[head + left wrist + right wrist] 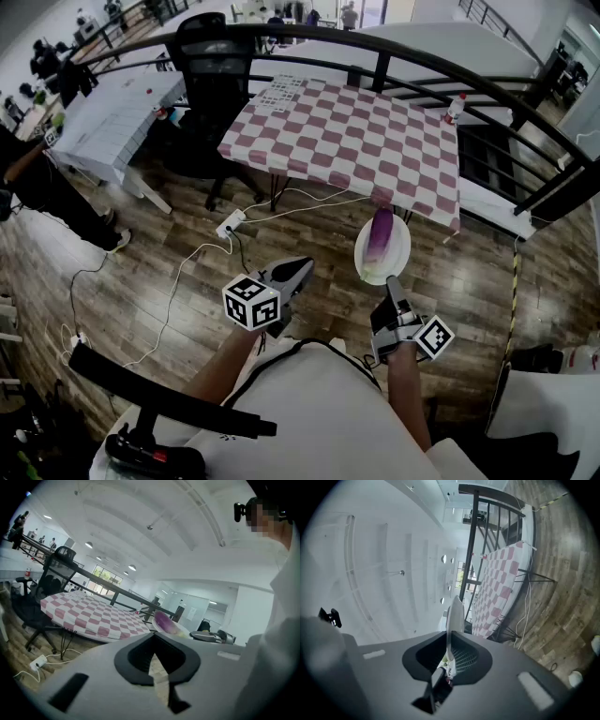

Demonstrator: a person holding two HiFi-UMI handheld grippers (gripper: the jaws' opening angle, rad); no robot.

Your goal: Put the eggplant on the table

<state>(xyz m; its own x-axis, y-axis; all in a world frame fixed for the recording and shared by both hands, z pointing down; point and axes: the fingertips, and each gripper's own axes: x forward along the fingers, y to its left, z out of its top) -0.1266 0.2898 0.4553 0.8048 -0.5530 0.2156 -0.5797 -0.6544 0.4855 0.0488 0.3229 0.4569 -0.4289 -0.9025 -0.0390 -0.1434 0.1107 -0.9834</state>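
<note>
A purple eggplant [381,234] lies on a white plate [400,248] held in the air above the wooden floor, just short of the near edge of the table [347,131] with its red-and-white checked cloth. My right gripper [392,284] is shut on the plate's near rim. In the right gripper view the plate [455,613] stands edge-on between the jaws of that gripper [447,660]. My left gripper [302,271] hangs to the left of the plate, shut and holding nothing. The left gripper view shows the eggplant [162,620] and the table [89,613] beyond its jaws.
A black office chair [211,84] stands at the table's far left. A curved black railing [394,56] runs behind the table. A white power strip [230,225] and cables lie on the floor under the near edge. A person [37,187] stands at the far left beside a white table [122,112].
</note>
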